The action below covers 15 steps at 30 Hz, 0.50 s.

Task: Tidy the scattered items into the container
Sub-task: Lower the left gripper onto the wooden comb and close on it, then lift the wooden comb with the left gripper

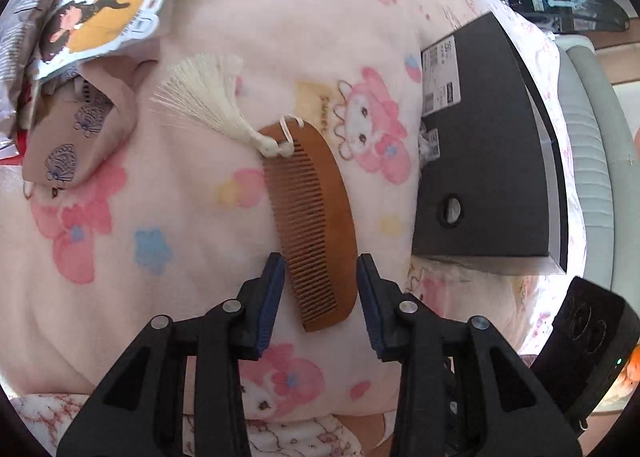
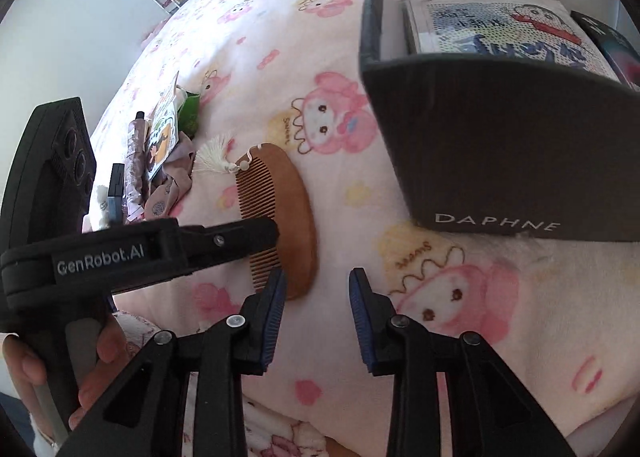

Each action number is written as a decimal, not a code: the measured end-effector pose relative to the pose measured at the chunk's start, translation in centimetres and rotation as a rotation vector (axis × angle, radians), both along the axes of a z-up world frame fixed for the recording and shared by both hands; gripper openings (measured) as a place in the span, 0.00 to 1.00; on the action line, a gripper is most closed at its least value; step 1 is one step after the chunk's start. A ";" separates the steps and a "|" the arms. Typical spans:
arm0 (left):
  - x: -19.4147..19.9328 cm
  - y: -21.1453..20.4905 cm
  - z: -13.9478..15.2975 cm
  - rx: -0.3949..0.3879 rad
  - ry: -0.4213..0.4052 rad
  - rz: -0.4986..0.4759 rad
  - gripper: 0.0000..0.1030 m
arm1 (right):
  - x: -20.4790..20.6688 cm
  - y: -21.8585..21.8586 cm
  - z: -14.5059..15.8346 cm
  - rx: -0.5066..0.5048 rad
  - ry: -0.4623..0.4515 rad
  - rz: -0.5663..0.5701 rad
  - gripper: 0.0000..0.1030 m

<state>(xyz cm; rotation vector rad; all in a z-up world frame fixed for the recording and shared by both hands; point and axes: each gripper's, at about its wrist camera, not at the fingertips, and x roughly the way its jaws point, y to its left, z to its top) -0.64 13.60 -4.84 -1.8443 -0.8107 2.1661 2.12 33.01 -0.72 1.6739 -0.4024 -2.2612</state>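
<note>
While 1 comb [image 1: 316, 217] lies between left gripper's [image 1: 321, 271] unclenched jaws; right gripper [image 2: 317, 285] empty.

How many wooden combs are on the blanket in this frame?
1. The wooden comb with a cream tassel lies on the pink blanket, left of the black box, its near end between the left gripper pads. Others could hide under the pile.

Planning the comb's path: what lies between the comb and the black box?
Only bare pink blanket lies between comb and black box, seen in the right wrist view.
</note>
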 end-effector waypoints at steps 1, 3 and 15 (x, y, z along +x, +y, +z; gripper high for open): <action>0.0 -0.7 0.1 -0.002 0.008 0.039 0.36 | 0.3 -0.1 -0.2 -0.009 -0.007 0.010 0.28; -0.1 -1.5 -0.1 -0.017 0.008 0.096 0.36 | 1.2 -1.0 -0.9 -0.031 -0.026 0.038 0.28; 0.2 0.3 -1.9 0.057 -0.063 -0.025 0.22 | 1.1 -2.4 -2.4 0.042 0.005 0.054 0.28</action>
